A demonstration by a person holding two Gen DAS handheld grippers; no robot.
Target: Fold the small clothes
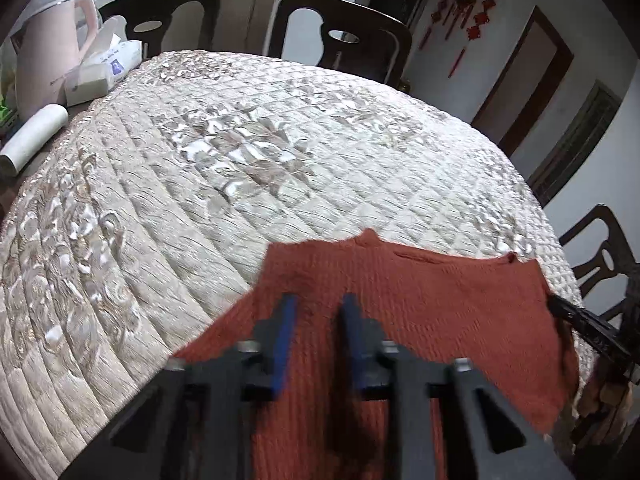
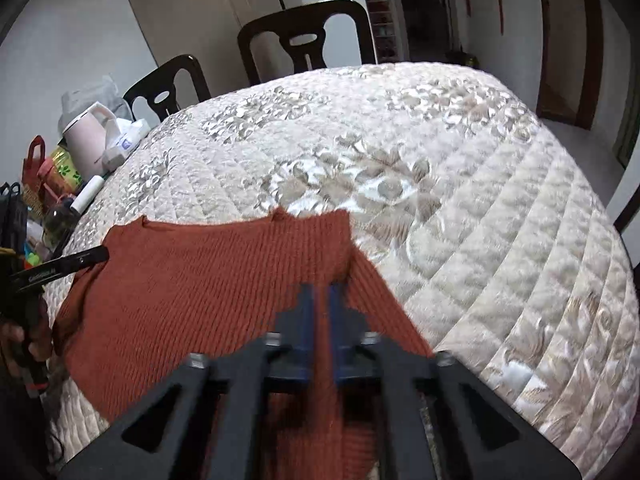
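Note:
A rust-red ribbed knit garment (image 1: 440, 312) lies on the near part of a quilted cream tablecloth (image 1: 224, 168). My left gripper (image 1: 318, 304) is over its left part, with the blue fingers a little apart and red cloth between them. The right wrist view shows the same garment (image 2: 192, 292) on the tablecloth (image 2: 460, 200). My right gripper (image 2: 322, 292) is shut on a fold of its right edge. The left gripper's black finger (image 2: 76, 260) touches the garment's left edge. The right gripper's finger (image 1: 576, 316) shows at the garment's right edge.
A pink kettle (image 1: 52, 48), a tissue box (image 1: 104, 68) and a white roll (image 1: 32, 140) stand at the table's far left. Dark wooden chairs (image 1: 344, 36) ring the table. Bags and bottles (image 2: 52, 176) crowd the left side in the right wrist view.

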